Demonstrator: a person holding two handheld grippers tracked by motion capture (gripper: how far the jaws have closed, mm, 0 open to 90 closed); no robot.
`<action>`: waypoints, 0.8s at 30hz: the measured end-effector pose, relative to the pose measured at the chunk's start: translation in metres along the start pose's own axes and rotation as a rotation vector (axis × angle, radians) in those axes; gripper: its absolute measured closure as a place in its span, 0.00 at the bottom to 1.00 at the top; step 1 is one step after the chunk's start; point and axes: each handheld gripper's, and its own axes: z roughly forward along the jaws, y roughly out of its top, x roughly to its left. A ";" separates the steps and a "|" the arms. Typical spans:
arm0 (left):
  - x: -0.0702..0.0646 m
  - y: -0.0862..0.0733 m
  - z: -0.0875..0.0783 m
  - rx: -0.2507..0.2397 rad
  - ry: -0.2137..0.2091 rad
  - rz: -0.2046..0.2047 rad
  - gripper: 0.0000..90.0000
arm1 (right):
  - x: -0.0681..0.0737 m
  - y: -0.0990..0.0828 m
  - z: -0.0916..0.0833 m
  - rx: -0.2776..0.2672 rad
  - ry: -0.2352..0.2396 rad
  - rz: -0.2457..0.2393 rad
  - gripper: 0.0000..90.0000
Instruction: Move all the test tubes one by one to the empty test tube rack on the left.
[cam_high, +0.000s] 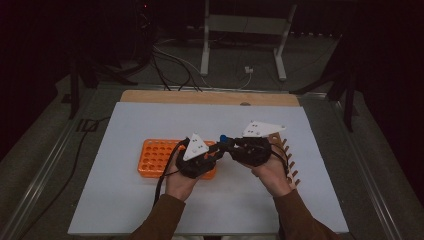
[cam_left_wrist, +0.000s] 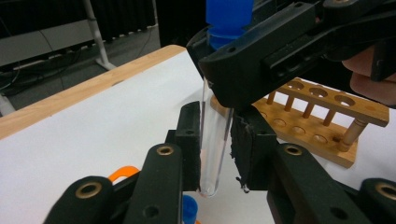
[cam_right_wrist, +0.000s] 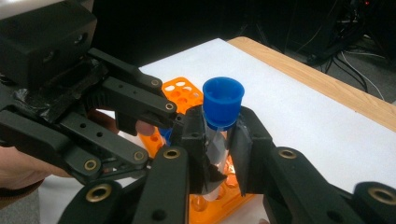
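- A clear test tube (cam_left_wrist: 214, 140) with a blue cap (cam_right_wrist: 223, 102) is held upright above the white table sheet (cam_high: 150, 200), between the orange rack (cam_high: 152, 156) and the wooden rack (cam_high: 289, 159).
- The right gripper (cam_right_wrist: 219, 135) is clamped on the upper part of the tube, just beneath the cap, as is seen in the right gripper view.
- The left gripper (cam_left_wrist: 215, 144) is pressed against the lower glass, near the rounded bottom; its pads are set on both sides of the tube in the left gripper view.
- The step in hand is judged to be a passing of the tube from one gripper to the other, or a steadying of the body so that the cap can be worked.
- For this to be done well, one grip should be kept firm until the other is known to be secure; only then should either be slackened.
- The tube should be kept vertical, since a tilt between two grips could strain the glass.
- The lower hold is best kept light and square on the glass, because the wall is smooth and round and may slip.
- The tube looks transparent, narrow and round-bottomed; whether it is empty cannot be told for certain, though no liquid is seen.
- The cap is a bright blue, flared at the top and wider than the glass.
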 end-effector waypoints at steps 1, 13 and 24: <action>0.000 0.000 0.000 -0.003 -0.001 -0.001 0.83 | 0.000 0.000 0.000 0.000 0.001 0.001 0.85; 0.003 0.000 -0.001 -0.016 -0.020 -0.025 0.87 | -0.002 0.000 -0.002 0.001 0.015 0.017 0.76; 0.008 0.000 -0.005 -0.014 -0.004 -0.046 0.87 | -0.012 0.000 -0.017 -0.036 -0.036 0.050 0.34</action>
